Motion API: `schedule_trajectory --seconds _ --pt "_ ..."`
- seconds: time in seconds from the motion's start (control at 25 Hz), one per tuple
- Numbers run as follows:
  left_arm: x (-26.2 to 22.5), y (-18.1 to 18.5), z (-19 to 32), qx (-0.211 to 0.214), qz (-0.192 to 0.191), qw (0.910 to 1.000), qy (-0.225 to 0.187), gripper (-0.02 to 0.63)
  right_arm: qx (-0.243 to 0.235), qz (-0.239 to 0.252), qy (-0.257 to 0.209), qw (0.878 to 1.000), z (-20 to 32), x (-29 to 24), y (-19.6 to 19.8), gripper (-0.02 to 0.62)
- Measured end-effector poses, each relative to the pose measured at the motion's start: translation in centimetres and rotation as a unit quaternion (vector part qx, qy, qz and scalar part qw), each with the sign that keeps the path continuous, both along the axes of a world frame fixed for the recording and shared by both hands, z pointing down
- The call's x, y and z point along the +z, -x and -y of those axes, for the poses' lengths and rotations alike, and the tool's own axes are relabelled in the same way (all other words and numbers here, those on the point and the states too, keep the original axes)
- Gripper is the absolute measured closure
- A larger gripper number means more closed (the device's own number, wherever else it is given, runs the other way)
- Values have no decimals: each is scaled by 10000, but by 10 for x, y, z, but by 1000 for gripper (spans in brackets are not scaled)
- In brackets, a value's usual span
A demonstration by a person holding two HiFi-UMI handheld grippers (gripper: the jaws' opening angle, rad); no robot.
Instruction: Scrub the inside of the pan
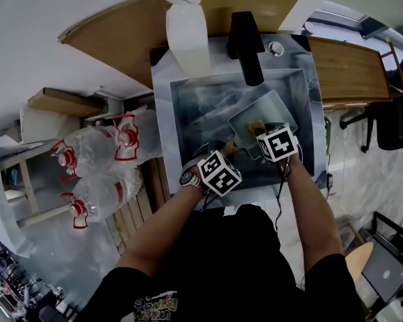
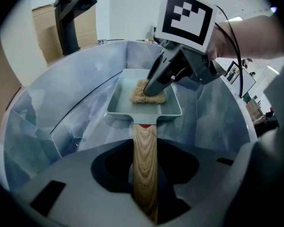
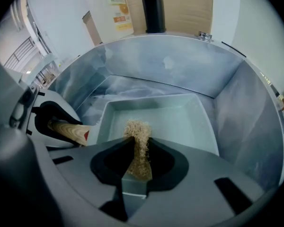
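A pale green square pan (image 1: 272, 112) lies in the steel sink (image 1: 188, 113), its wooden handle (image 1: 231, 149) pointing toward me. My left gripper (image 1: 227, 154) is shut on that handle (image 2: 145, 160), with the pan (image 2: 118, 103) straight ahead of its jaws. My right gripper (image 1: 263, 133) is shut on a tan scrub pad (image 3: 138, 148) and presses it onto the pan floor (image 3: 175, 119). In the left gripper view the pad (image 2: 138, 94) lies flat in the pan under the right gripper (image 2: 166, 77). The right gripper view shows the left gripper (image 3: 47, 119) on the handle (image 3: 68, 130) at the left.
A black faucet (image 1: 245, 39) rises behind the sink, beside a translucent plastic jug (image 1: 187, 35). The sink walls (image 3: 180, 65) close in round the pan. Large water bottles (image 1: 97, 156) stand on the floor at the left. A wooden counter (image 1: 349, 69) and a chair (image 1: 389, 123) are at the right.
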State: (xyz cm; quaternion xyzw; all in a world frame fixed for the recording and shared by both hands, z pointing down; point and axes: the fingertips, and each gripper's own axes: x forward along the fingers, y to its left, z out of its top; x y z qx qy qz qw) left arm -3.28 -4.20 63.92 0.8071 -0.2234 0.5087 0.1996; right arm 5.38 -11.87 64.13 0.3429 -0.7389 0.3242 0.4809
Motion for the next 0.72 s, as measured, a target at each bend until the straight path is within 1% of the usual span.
schedule_trajectory --seconds 0.24,0.4,0.48,0.72 --pt "0 0 -1 -1 1 10000 16 446 246 -67 67 9997 17 3 -23 505" --pt "-1 -1 0 5 -18 10000 21 446 407 -170 27 9990 30 3 -37 505" --pt "-2 0 0 9 -16 10000 18 446 434 -287 -27 9986 36 3 -44 505" --pt "0 -1 0 5 -16 10000 22 446 373 -837 -307 9953 53 4 -66 505"
